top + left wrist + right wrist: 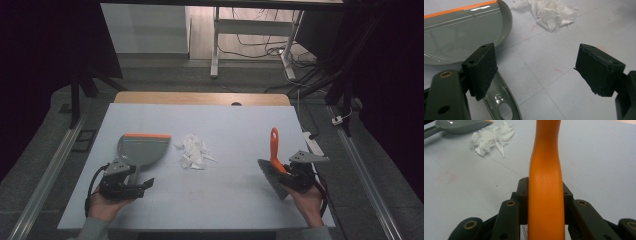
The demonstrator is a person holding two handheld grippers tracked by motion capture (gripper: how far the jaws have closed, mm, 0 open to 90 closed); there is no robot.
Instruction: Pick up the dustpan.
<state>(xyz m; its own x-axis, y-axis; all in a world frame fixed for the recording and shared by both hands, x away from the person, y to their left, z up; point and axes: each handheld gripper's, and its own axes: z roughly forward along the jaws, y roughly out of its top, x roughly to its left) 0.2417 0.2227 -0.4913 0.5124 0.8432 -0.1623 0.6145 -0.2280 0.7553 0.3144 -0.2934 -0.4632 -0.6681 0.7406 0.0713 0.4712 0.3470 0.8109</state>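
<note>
Two tools are in play on the pale grey table [235, 195]: a hand brush [274, 165] and a grey dustpan [141, 148]. The right gripper [295, 176] has the brush by its orange handle [545, 182]; in the right gripper view the jaws are closed tight against both sides of that handle, which runs up between them and out of the top of the frame. From the high view the handle points away from the person and slightly up, while the dark bristles hang off the near end, low over the table by the right hand [307, 200].

Left of centre, the dustpan lies flat with its orange lip [147, 135] on the far side and its handle [501, 102] pointing back toward the person. The left gripper [131, 186] sits at that handle with its jaws spread wide: one pad stands over the handle's edge, the other well off to the side above bare table, and neither presses on anything. The left hand [102, 206] holds this gripper low, near the table's front edge.

Between the dustpan and the brush, nearer the pan, lies a small heap of torn white paper scraps [194, 151], just beside the pan's right rim. Beyond the table's far edge stand white desk legs [215, 45] and loose cables [265, 47] on the floor.
</note>
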